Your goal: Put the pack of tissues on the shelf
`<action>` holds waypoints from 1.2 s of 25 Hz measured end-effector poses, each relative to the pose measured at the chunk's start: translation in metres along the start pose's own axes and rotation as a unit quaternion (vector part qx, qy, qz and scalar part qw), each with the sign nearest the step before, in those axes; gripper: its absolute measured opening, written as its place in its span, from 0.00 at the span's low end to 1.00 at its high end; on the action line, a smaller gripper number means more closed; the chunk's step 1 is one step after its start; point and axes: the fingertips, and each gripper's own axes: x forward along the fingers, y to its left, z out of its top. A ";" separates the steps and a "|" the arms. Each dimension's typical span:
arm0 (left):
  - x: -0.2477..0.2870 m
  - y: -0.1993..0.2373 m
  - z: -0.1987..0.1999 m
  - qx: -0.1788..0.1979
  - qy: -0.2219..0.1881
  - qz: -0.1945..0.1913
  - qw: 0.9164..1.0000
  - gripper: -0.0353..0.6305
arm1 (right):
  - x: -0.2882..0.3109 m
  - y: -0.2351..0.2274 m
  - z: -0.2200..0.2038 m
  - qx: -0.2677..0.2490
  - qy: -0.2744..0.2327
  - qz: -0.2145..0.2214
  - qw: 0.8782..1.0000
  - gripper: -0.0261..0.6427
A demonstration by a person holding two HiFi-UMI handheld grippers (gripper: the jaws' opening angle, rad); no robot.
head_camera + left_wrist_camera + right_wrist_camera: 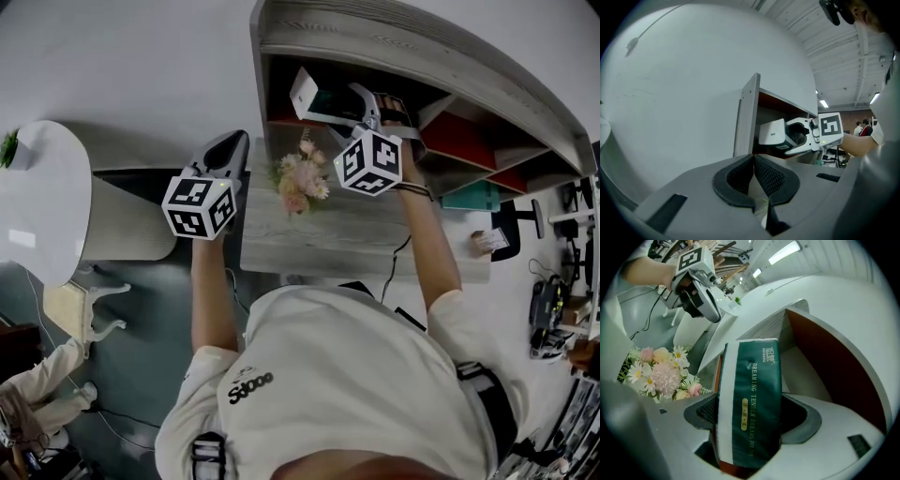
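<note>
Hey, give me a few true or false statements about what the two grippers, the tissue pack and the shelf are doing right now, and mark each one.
1. The right gripper has the pack of tissues clamped between its fingers. True.
2. The left gripper has its fingers spread wide apart. False: its fingers are together with nothing between them.
3. The pack of tissues lies released on the shelf. False: it is held in the right gripper at the shelf's open front.
4. In the head view, a bunch of flowers sits between the two grippers. True.
</note>
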 end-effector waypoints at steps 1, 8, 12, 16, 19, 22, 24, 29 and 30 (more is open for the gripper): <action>0.001 0.002 -0.002 0.000 0.002 -0.002 1.000 0.08 | 0.005 0.004 0.004 -0.007 0.000 0.010 1.000 0.58; 0.003 0.022 -0.007 -0.010 0.009 0.003 1.000 0.08 | 0.033 0.013 0.002 -0.051 0.019 0.035 0.998 0.58; 0.009 0.024 -0.011 -0.012 0.014 -0.007 1.000 0.08 | 0.036 0.017 0.005 -0.039 0.019 0.088 0.995 0.58; 0.016 0.024 -0.014 -0.009 0.020 -0.016 1.000 0.08 | 0.030 0.021 0.015 0.016 -0.015 0.125 0.992 0.58; 0.020 0.023 -0.012 -0.004 0.022 -0.023 0.999 0.08 | 0.022 0.016 0.020 0.059 -0.037 0.143 0.987 0.58; 0.026 0.021 -0.013 -0.004 0.023 -0.031 0.999 0.08 | 0.014 0.012 0.024 0.100 -0.055 0.173 0.978 0.58; 0.030 0.019 -0.014 -0.004 0.025 -0.037 0.999 0.08 | 0.012 0.009 0.023 0.114 -0.064 0.181 0.975 0.58; 0.036 0.020 -0.019 -0.003 0.028 -0.037 0.999 0.08 | 0.022 -0.004 0.023 0.129 -0.066 0.140 0.980 0.48; 0.037 0.021 -0.020 -0.002 0.029 -0.036 0.999 0.08 | 0.026 -0.007 0.024 0.127 -0.065 0.128 0.981 0.47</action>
